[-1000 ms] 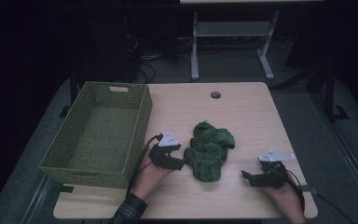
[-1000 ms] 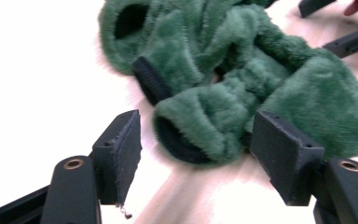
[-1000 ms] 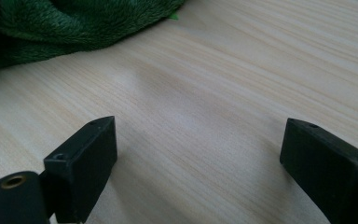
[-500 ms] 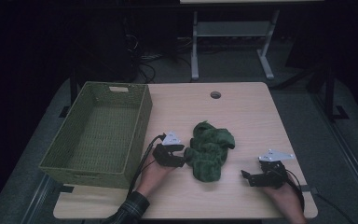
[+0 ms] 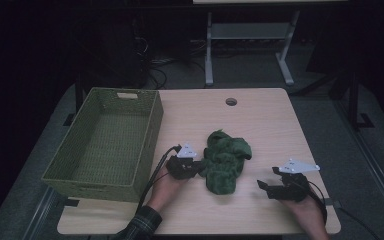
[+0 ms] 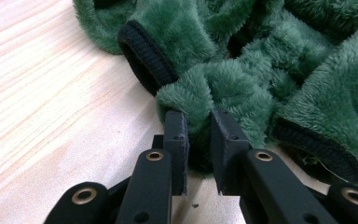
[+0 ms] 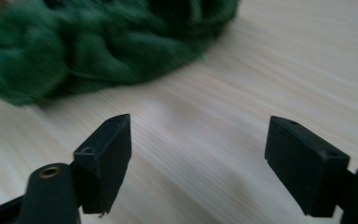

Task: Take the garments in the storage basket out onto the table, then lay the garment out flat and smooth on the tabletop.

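High view showed the table (image 5: 260, 115), the empty woven basket (image 5: 105, 145) at its left, and the green fleece garment (image 5: 225, 160) crumpled mid-table. The left gripper (image 6: 198, 135) had just been closing, pinching one small fold; so thin a bite might slip free on lifting. The right gripper (image 7: 198, 158) stood wide, holding nothing.

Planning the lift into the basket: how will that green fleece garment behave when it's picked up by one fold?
Probably floppy: the green fleece garment lies crumpled in soft folds, so it should drape and dangle. Likely light for its bulk, being fluffy pile. The left gripper pinches a thick fold that has squashed between its fingers, so slipping seems unlikely.
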`<state>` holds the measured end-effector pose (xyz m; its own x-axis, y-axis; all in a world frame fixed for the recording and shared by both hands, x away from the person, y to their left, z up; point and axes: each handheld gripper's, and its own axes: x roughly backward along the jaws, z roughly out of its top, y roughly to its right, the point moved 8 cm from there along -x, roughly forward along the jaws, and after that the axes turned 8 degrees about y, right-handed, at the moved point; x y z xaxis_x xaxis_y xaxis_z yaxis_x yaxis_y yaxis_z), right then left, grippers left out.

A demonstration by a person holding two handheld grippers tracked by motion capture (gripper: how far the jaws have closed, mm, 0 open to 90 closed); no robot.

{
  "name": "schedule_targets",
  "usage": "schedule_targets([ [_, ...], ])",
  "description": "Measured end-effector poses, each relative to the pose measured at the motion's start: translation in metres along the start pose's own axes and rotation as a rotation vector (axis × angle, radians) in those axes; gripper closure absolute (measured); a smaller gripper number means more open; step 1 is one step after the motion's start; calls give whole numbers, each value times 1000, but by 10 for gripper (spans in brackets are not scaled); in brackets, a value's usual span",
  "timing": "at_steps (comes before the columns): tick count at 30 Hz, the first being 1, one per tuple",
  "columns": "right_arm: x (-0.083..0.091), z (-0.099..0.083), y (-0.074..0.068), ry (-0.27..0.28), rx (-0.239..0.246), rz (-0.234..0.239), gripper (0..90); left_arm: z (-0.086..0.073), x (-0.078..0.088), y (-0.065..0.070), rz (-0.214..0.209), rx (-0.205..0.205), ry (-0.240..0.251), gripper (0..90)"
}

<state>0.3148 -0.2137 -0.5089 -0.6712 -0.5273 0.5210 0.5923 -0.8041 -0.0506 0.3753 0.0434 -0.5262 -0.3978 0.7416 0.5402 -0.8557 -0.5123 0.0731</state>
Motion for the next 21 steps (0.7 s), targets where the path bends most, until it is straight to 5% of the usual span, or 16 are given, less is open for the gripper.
schedule_targets([
  [9, -7, 37, -42, 55, 42, 157, 292, -1, 1, 1, 8, 24, 5, 783],
  [21, -25, 58, -95, 57, 127, 288, 407, -1, 0, 1, 10, 36, 6, 785],
])
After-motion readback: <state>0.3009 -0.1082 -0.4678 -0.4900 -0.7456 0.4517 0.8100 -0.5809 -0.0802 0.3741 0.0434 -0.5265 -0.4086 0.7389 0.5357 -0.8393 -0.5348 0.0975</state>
